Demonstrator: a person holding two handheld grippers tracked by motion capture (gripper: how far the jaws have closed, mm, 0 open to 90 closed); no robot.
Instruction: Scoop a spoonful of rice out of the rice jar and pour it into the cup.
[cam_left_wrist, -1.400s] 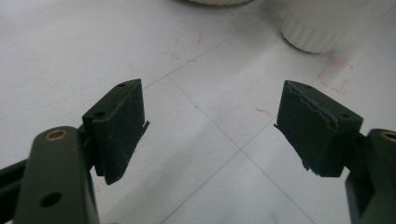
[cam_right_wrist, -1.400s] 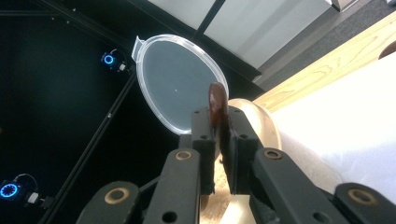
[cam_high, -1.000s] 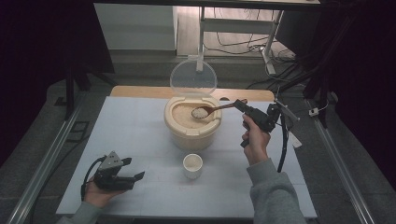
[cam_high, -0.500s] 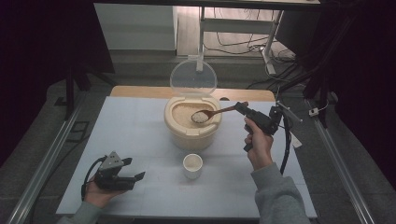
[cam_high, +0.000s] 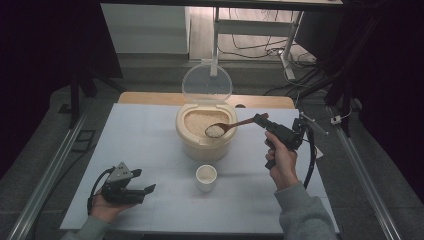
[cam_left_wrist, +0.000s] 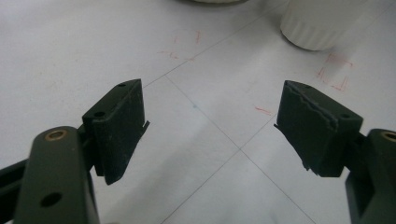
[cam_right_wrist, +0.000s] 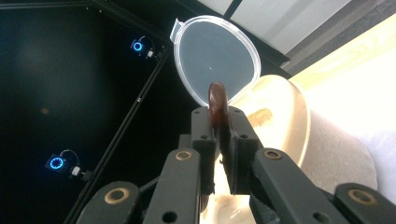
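My right gripper (cam_high: 261, 120) squeezes the wooden spoon (cam_high: 227, 127). Its scoop of rice sits over the rice tub (cam_high: 205, 131). The little cup (cam_high: 206, 177) waits nearer me. My left gripper (cam_high: 131, 190) rests open.

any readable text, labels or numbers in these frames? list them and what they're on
None readable.
Red pen marks on the table: corner ticks and scribbles, no letters or digits.
Brownish patch on the rice container in the right gripper view: maybe a label, too blurred to read.
White cup, wooden spoon, clear lid: no print visible.
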